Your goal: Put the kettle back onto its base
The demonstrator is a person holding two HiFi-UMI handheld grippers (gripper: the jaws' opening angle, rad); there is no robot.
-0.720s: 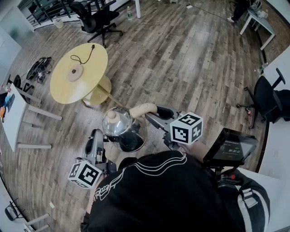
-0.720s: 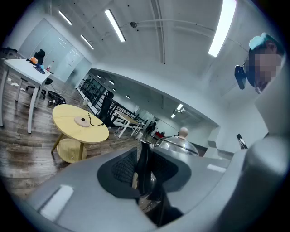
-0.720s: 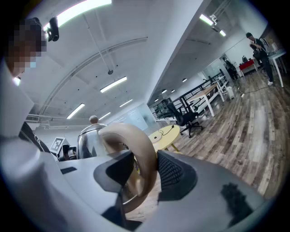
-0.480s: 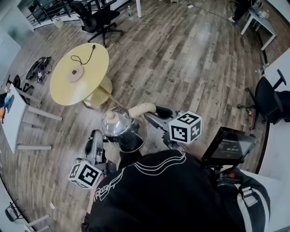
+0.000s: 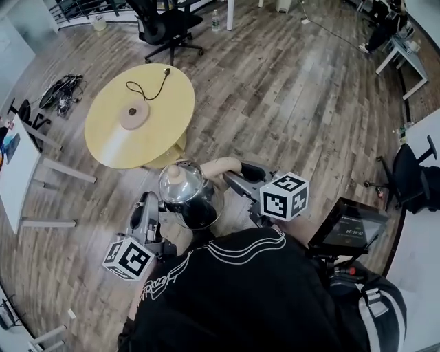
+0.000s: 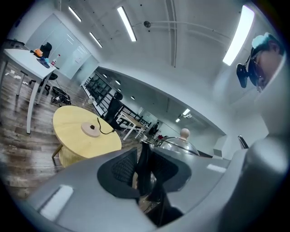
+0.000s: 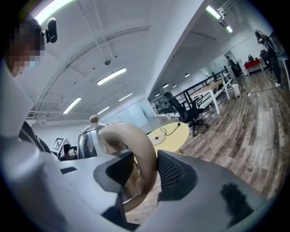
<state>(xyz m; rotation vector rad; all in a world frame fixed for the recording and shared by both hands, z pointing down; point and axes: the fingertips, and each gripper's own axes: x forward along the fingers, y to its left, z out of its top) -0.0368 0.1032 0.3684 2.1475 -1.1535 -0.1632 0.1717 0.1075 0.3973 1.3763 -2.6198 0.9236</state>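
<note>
Grey-brown wood planks cover the floor (image 5: pixel 295 96) all round the round yellow table (image 5: pixel 113 141). Beyond the table stands a black office chair (image 5: pixel 167 24) on castors, with a dark railing (image 5: pixel 82 8) farther back. Left of the table is a white desk (image 5: pixel 19 175) on slanted legs, and a tangle of black cables (image 5: pixel 58 96) lies on the planks nearby. Well to the table's right are another white desk (image 5: pixel 407 45) and a second black chair (image 5: pixel 411 165). Long strip lights (image 6: pixel 126 22) glow on the white ceiling.
</note>
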